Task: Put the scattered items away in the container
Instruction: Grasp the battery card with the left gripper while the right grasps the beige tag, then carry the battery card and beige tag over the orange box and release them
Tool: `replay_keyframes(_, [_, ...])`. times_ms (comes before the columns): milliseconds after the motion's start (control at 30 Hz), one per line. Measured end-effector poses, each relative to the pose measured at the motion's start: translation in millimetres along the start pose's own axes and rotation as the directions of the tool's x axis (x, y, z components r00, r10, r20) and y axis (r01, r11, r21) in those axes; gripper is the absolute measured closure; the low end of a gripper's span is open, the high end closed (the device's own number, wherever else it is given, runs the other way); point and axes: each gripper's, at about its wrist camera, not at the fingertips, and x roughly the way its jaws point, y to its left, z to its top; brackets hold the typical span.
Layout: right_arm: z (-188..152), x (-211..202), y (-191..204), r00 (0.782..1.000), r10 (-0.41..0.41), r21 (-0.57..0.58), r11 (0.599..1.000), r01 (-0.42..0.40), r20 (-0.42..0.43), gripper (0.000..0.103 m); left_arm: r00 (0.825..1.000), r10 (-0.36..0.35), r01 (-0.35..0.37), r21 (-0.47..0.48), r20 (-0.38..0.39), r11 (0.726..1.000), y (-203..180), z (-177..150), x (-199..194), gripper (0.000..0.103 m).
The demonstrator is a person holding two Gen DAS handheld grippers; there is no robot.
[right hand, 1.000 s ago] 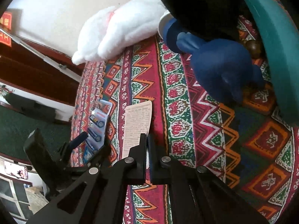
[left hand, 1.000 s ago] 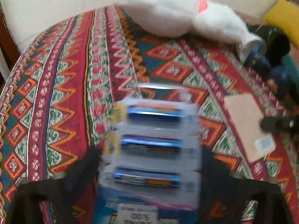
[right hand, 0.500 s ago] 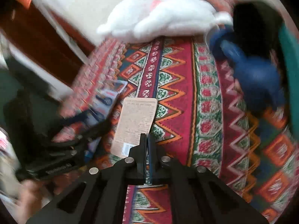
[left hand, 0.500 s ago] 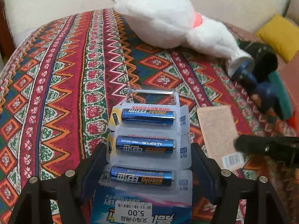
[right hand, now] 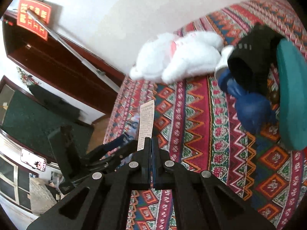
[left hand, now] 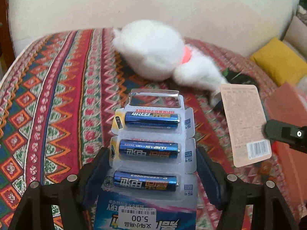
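**Battery pack and card both lifted off the patterned cloth**

Battery pack [left hand: 151, 153] sits between the two black fingers of the left gripper [left hand: 151, 169], which clamp its lower edges from either side. Three blue batteries lie crosswise in their clear blisters, one above the other, and a white price sticker reading 5.00 shows at the near end. The pack points away from the camera, over the striped red, green and orange cloth [left hand: 57, 99] that covers the surface.

To the right in the left wrist view, a pale pink card [left hand: 243, 122] with small print and a barcode near its lower corner is held up, pinched by the right gripper [left hand: 284, 135], whose black tip enters from the right edge. From the right wrist view, the right gripper [right hand: 151, 143] has its fingers pressed together on the lower edge of the card [right hand: 146, 122], which stands nearly edge-on above the cloth [right hand: 201, 126]. The left gripper [right hand: 115, 149] shows to the left of it, with the battery pack only partly visible past the card.

Farther back, a white plush toy [left hand: 153, 51] lies on the cloth by the wall. Beside it in the right wrist view are a dark blue toy [right hand: 247, 105], a black fabric item [right hand: 251, 57] and a teal container [right hand: 291, 95] at the right edge. A yellow cushion [left hand: 278, 61] lies at the far right in the left wrist view.
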Motion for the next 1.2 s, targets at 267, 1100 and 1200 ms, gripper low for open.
replay_keyframes(267, [1.9, -58.1, 29.6, 0.994, 0.068, -0.039, 0.997, -0.065, 0.087, 0.103, 0.989, -0.053, 0.045, 0.057, 0.137, 0.997, -48.4, 18.6, -64.4, 0.029])
replay_keyframes(1100, [-44.5, -440.8, -20.7, 0.704, -0.04, 0.053, 0.999, 0.003, 0.709, 0.103, 0.931, -0.347, 0.259, 0.467, 0.112, 0.845, -418.0, 59.9, -76.7, 0.028])
replay_keyframes(1200, [-44.3, -452.2, -49.4, 0.696, -0.143, 0.145, 0.988, 0.057, 0.703, 0.103, 0.939, -0.338, 0.272, 0.48, 0.056, 0.834, -450.2, 55.6, -47.8, 0.028])
